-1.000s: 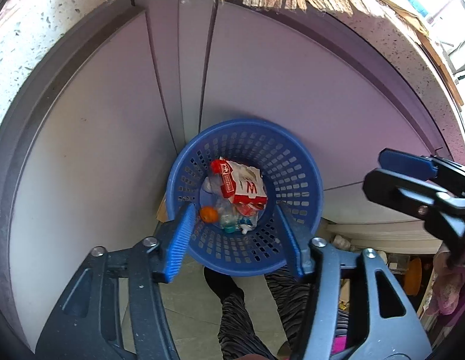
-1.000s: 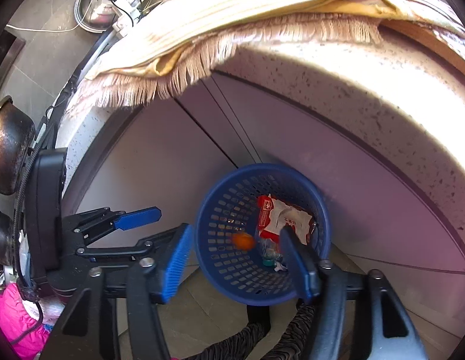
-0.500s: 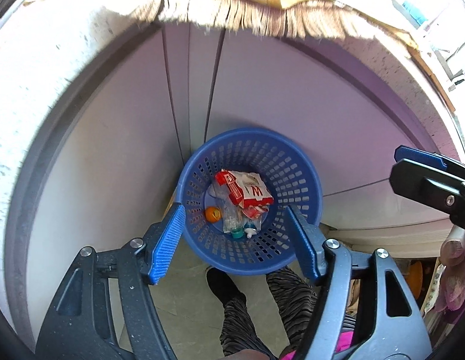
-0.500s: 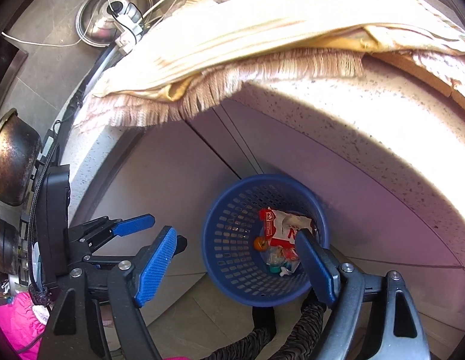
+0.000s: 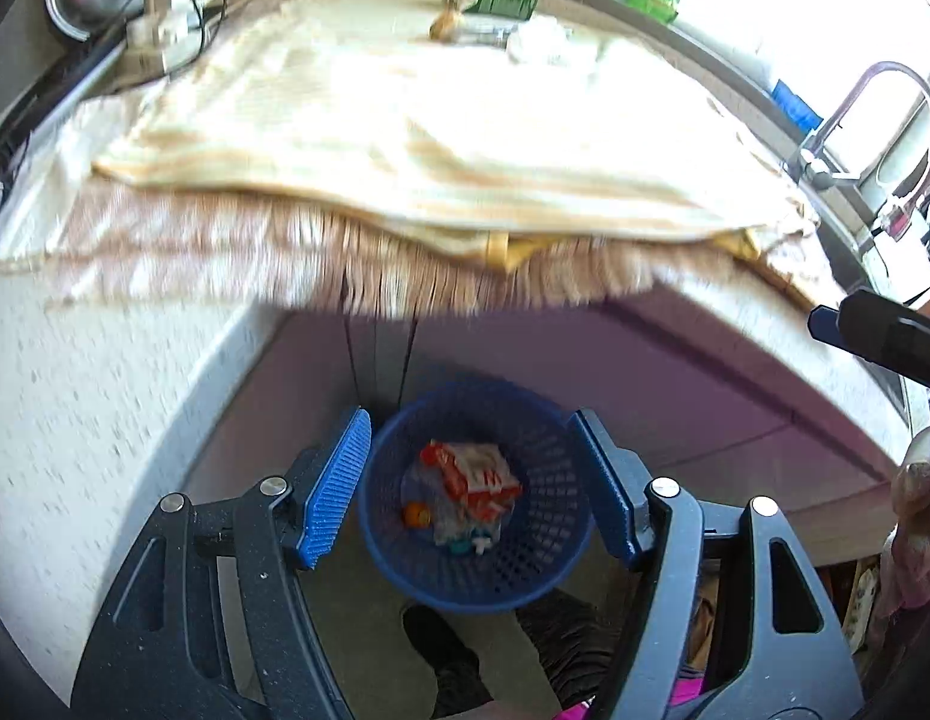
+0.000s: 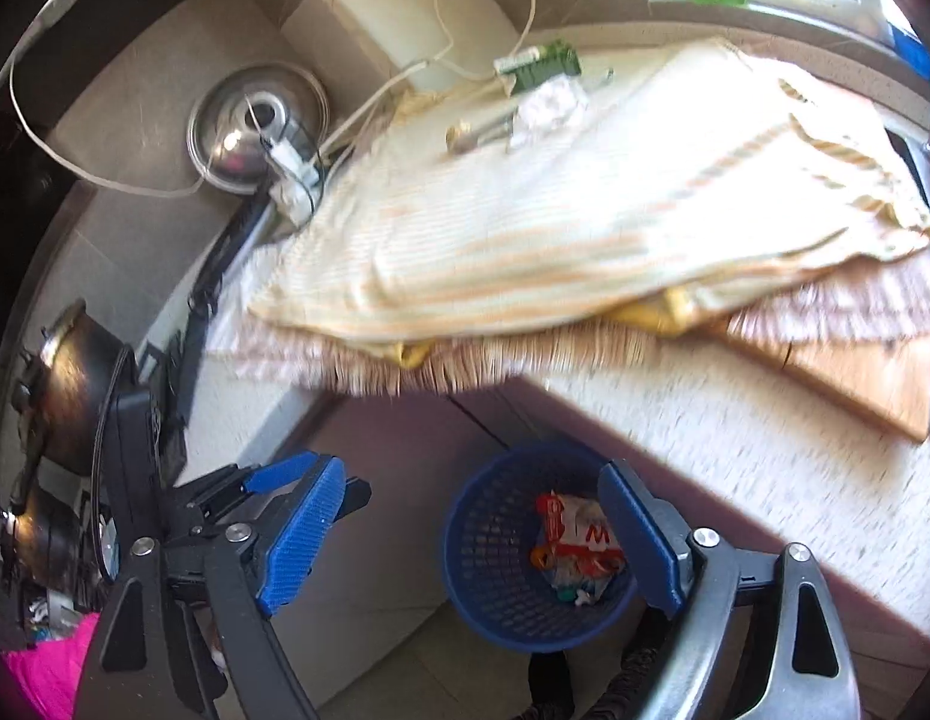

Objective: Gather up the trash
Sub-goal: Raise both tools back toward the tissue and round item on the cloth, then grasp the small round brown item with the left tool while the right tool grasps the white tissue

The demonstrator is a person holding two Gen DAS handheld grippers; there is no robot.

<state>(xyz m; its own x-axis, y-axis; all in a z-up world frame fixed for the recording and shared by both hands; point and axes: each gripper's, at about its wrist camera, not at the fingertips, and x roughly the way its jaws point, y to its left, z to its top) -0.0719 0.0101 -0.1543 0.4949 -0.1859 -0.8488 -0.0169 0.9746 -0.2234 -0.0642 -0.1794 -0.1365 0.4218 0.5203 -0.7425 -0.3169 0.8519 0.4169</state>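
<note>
Trash left for me to collect sits at the far edge of the countertop (image 6: 735, 414), past the striped cloth (image 6: 585, 222): a crumpled white wrapper (image 6: 549, 102), a green packet (image 6: 543, 63) just behind it, and a small brownish scrap (image 6: 462, 137) near its left. All three lie up and ahead of my grippers, while the blue basket (image 6: 501, 594), already holding a red-and-white carton (image 6: 576, 534) and smaller bits, stands on the floor below them against the cabinet front. My right gripper (image 6: 471, 534) has just been opening its jaws and they stand wide with nothing between them; my left gripper (image 5: 477, 492) is also parted and empty, its jaws having opened a little too. In the right view the wrapper lies nearly straight ahead, so I judge the right hand slightly better placed. The wrapper's long side seems to run left to right, though blur makes that uncertain. Reaching means crossing the whole cloth without dragging it.
</note>
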